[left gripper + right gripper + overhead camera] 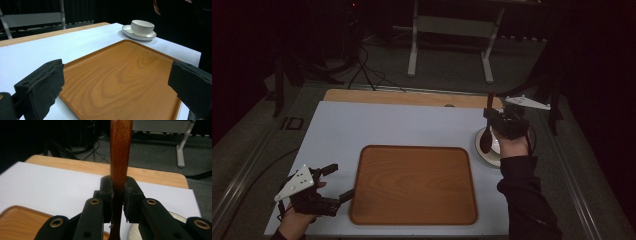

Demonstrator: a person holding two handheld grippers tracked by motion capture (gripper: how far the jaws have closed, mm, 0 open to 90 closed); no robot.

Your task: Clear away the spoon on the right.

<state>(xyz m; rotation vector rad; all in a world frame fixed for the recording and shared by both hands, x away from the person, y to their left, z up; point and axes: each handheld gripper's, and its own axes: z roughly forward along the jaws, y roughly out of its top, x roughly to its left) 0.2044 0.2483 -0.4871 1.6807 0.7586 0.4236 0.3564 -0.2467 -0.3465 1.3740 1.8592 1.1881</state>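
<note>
The wooden spoon (488, 126) is clamped upright in the right gripper (492, 120), bowl hanging just above the cup (493, 141) directly below, while the left gripper (338, 182) is held open beside the tray (412, 185).

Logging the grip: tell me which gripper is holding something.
The right gripper, jaws clamped on the wooden spoon above the saucer; the left gripper is open.

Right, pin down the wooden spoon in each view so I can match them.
High view: wooden spoon upright at right, clamped in the right gripper.
Left gripper view: its bowl at the top edge.
Right gripper view: handle centre.
Shared landmark: wooden tray.
</note>
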